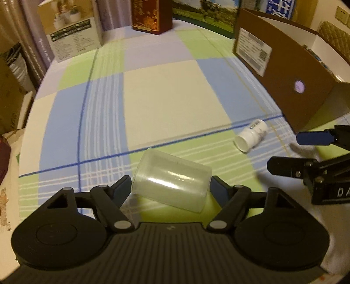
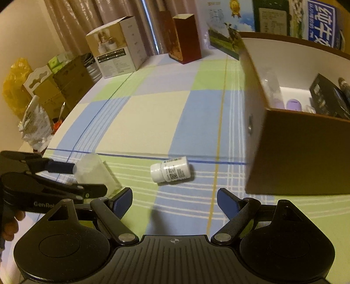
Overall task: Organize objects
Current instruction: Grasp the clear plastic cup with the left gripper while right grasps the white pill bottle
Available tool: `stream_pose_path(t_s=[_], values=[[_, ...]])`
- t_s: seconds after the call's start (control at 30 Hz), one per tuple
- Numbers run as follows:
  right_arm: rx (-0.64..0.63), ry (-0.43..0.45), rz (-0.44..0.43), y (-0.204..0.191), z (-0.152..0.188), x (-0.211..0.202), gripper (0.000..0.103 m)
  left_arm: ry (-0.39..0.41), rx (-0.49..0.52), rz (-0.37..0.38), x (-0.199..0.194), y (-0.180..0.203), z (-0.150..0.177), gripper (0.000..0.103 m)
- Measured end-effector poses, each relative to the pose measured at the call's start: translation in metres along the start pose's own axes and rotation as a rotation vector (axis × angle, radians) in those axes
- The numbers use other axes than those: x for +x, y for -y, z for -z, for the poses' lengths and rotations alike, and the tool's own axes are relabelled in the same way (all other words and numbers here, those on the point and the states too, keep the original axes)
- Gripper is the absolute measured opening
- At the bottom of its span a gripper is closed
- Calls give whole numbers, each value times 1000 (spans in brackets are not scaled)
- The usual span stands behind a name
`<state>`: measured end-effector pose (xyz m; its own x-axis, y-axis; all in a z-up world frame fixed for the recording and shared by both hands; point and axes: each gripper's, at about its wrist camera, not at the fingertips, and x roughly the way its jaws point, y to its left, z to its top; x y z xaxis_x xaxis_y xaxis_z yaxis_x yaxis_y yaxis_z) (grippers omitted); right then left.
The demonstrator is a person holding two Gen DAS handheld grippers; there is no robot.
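A clear plastic cup [image 1: 172, 179] lies sideways between the fingers of my left gripper [image 1: 170, 189], which is shut on its two ends. The right wrist view shows the same cup [image 2: 94, 172] held in the left gripper [image 2: 87, 179] just above the checked tablecloth. A white pill bottle [image 2: 172, 172] lies on its side on the cloth, a little ahead of my right gripper [image 2: 175, 196], which stands open with nothing in it. From the left, the bottle [image 1: 251, 135] sits just left of the right gripper [image 1: 293, 153].
An open brown cardboard box [image 2: 295, 148] stands at the right with a purple item [image 2: 294, 103] and a black box [image 2: 328, 98] inside. A white product box [image 2: 116, 52], a dark red box [image 2: 186, 39] and milk cartons [image 2: 317, 19] line the table's back. Clutter sits beyond the left edge.
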<state>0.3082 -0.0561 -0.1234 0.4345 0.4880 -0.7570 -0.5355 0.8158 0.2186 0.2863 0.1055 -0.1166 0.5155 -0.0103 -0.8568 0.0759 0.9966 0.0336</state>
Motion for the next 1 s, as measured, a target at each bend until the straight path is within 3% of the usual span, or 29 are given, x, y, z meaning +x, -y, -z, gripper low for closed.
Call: stream_pose_path(t_s=[0.2,0.4,0.47,0.53,1.0], values=[[-85,16,36,-13,-3,19,77,5,-96,-34,2,-13,0,76],[-134,1,86,-22,-5,42,61,7,-108,-44,3,-13,-2,76],[-131,-7,84,-20,-6,46,49,5,-114,-45,3,-13,-2,76],[-142,-6,88,-20,-7,47,45,4,-115,-48,3,-13,-2,75],[-136,-39,66,-6,19,14,44,-24,-94,-4,-11,16,14,73]])
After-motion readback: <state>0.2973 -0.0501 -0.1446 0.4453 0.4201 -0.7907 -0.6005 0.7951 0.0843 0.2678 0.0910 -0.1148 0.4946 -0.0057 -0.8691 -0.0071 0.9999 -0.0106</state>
